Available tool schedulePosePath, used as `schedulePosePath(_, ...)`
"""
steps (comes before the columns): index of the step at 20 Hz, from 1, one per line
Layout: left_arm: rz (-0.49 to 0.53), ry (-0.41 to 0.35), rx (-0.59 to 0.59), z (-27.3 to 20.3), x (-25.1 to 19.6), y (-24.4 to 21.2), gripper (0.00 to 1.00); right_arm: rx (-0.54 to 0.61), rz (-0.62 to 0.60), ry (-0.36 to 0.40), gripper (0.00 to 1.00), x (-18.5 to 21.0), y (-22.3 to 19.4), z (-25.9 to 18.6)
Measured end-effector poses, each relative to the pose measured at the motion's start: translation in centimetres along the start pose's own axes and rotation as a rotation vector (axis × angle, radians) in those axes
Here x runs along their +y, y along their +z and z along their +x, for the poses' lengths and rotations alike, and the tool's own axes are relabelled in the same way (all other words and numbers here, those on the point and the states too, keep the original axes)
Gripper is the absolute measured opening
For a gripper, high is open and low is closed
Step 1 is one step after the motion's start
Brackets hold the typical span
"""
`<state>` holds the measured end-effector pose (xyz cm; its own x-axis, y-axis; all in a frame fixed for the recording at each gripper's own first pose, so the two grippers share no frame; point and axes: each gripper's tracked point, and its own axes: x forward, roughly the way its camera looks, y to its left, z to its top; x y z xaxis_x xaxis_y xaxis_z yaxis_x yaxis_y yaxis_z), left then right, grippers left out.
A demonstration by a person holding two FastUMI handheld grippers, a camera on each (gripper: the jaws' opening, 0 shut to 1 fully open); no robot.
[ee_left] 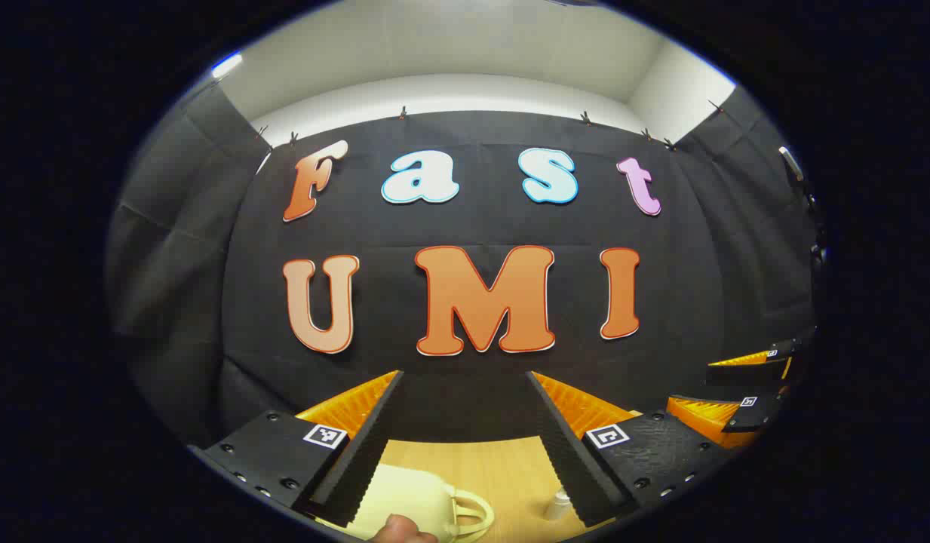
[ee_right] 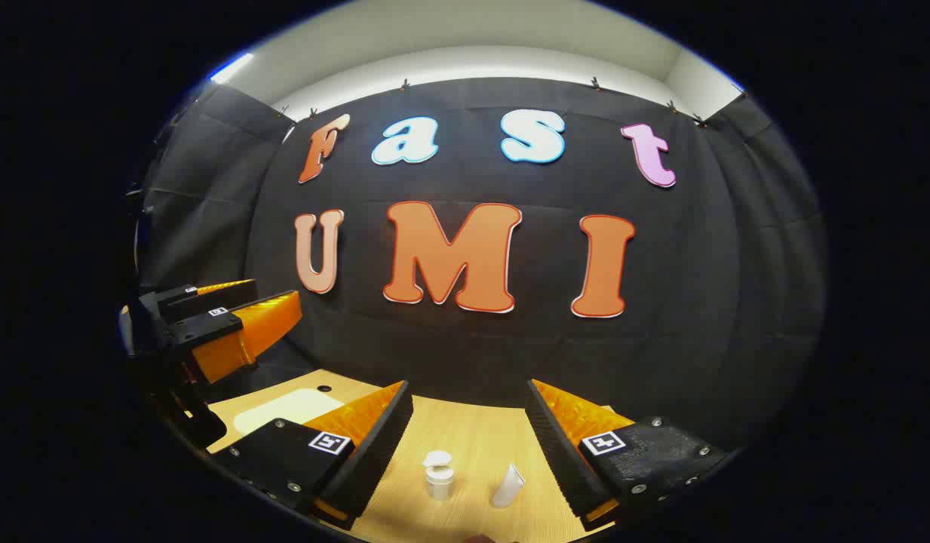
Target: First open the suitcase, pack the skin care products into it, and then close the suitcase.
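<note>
In the left gripper view the left tongs (ee_left: 465, 377) stand wide apart over the wooden table (ee_left: 502, 467), with nothing between their fingers. Just below and inside their left finger lies the pale cream suitcase (ee_left: 404, 505), shut, its handle (ee_left: 472, 514) turned toward the gap; a fingertip (ee_left: 400, 529) shows at the view's bottom edge against the case. Close to the inner side of the right finger stands a small white bottle (ee_left: 559, 504). Further right, near the view's edge, the right tongs (ee_left: 728, 381) appear, seemingly parted, though how far cannot be told from here

In the right gripper view the left tongs (ee_right: 250, 302) hang at the far left, above the table (ee_right: 480, 430), with the cream suitcase (ee_right: 283, 407) lying beneath them, beside the left finger of the right tongs (ee_right: 468, 385). The right tongs are spread wide and hold nothing. Between and below their fingers, on the table, stand a small white pump bottle (ee_right: 439, 475) toward the left and a white tube (ee_right: 507, 486) nearer the right finger, the two apart from each other
</note>
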<state>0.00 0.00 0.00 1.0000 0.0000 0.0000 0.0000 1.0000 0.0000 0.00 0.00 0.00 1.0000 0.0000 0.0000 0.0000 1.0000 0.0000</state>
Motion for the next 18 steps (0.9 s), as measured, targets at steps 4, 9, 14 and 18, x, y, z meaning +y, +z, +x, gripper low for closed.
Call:
schedulePosePath(4,0.027,0.091,0.017,-0.3,0.2,-0.6,0.99,0.031,-0.012,0.080,0.96,0.6,-1.9,0.9)
schedulePosePath(9,0.066,0.054,0.044,1.3,1.0,-2.3,1.00,0.030,-0.018,0.009,0.96,0.8,-2.5,1.7)
schedulePosePath(14,0.139,0.012,0.056,1.9,2.0,-3.4,0.99,0.028,-0.019,-0.031,0.95,0.8,-2.2,1.8)
schedulePosePath(18,0.230,-0.068,0.115,2.1,1.2,-6.9,0.99,0.044,-0.020,-0.038,0.96,0.9,-2.6,1.6)
